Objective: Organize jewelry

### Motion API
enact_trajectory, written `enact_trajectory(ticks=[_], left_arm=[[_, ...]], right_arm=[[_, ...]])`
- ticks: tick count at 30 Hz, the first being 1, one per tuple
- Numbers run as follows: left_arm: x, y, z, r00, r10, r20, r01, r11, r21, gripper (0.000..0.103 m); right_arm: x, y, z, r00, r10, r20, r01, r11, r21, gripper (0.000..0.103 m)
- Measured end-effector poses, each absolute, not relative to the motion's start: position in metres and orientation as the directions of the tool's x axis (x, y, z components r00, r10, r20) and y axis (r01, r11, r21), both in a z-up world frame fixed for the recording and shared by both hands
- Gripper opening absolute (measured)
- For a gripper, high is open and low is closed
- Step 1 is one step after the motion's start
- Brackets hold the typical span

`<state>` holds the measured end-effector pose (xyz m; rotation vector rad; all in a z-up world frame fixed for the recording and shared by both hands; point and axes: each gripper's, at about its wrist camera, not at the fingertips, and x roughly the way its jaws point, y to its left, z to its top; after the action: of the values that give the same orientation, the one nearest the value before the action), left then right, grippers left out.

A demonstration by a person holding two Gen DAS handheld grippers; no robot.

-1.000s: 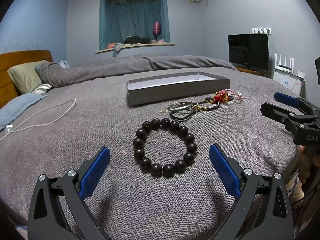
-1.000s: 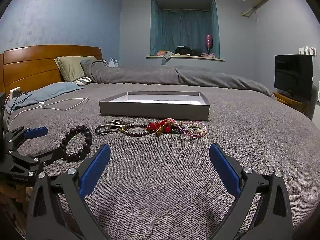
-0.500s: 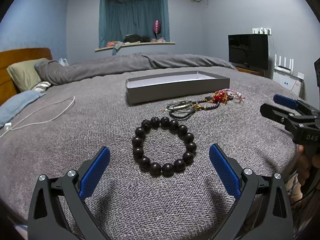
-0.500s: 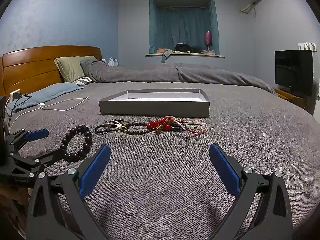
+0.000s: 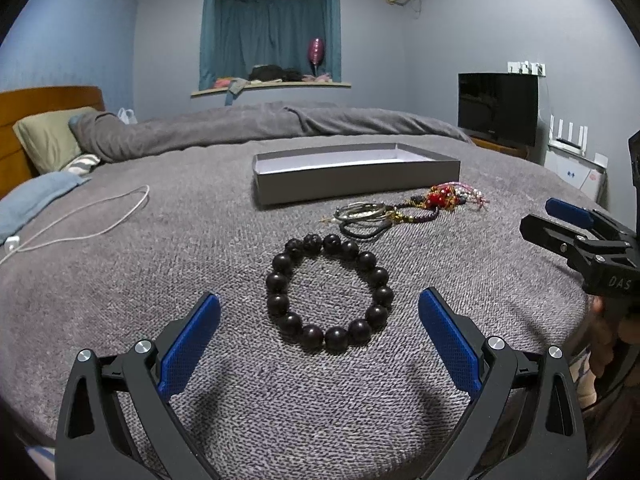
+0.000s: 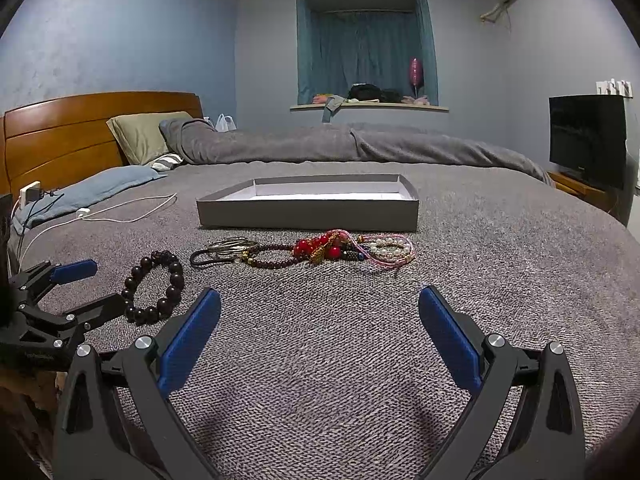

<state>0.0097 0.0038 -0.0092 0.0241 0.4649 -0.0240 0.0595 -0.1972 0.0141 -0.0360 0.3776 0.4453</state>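
A ring of big dark beads, the dark bead bracelet [image 5: 330, 293], is laid flat on the grey bed cover [image 5: 160, 264]. It is seen between the two blue fingers of the left gripper [image 5: 319, 326], a little in front of them, and it is not touched by them. The fingers [image 5: 191, 342] of the left gripper are spread wide, and nothing is held in them.

A bit farther back, a small heap of jewelry [image 6: 304, 250] is laid in a row on the cover. Thin silver bangles [image 5: 362, 212] and a black loop [image 5: 366, 232] are at the end nearest the dark bead bracelet. Red beads [image 6: 316, 246] are seen in the middle, and pink and pearl strands [image 6: 390, 250] are at the other end. The strands are tangled together.

Just behind the heap, a flat grey box [image 6: 308, 214] with a white inside is set open on the bed. No jewelry can be seen in it.

The right gripper [image 6: 319, 326] is held low over a bare part of the cover, near the heap. Its fingers [image 6: 448, 340] are spread wide too, and nothing is held.

A white cable [image 5: 92, 224] is laid on the cover off to the side, well apart from the jewelry. Pillows [image 6: 140, 136] and a wooden headboard [image 6: 72, 136] are seen at the far end of the bed.
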Motion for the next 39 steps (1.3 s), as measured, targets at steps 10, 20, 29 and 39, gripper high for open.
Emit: enact_trajectory(ticks=[10,20,29,39], left_arm=[[0.012,0.004,-0.009,0.887,-0.035,-0.460,0.042,0.999,0.006,0.098],[0.036,0.018,0.001,0.862,-0.036,-0.505,0.039,0.999,-0.004,0.094],[0.070,0.031,-0.012,0.784,-0.065,-0.617,0.056,0.998,-0.034,0.064],[0.075,0.031,-0.012,0.789,-0.084,-0.608,0.106,0.994,0.000,0.015]], right_arm=[[0.061,-0.198,0.014,0.830,0.417,-0.370,-0.425,0.903,0.064,0.098],[0.080,-0.210,0.024,0.821,0.425,-0.383,-0.407,0.904,0.131,0.098],[0.095,-0.204,0.025,0.799,0.419,-0.431,-0.425,0.901,0.089,0.098],[0.127,-0.199,0.031,0.763,0.392,-0.514,-0.449,0.894,0.016,0.070]])
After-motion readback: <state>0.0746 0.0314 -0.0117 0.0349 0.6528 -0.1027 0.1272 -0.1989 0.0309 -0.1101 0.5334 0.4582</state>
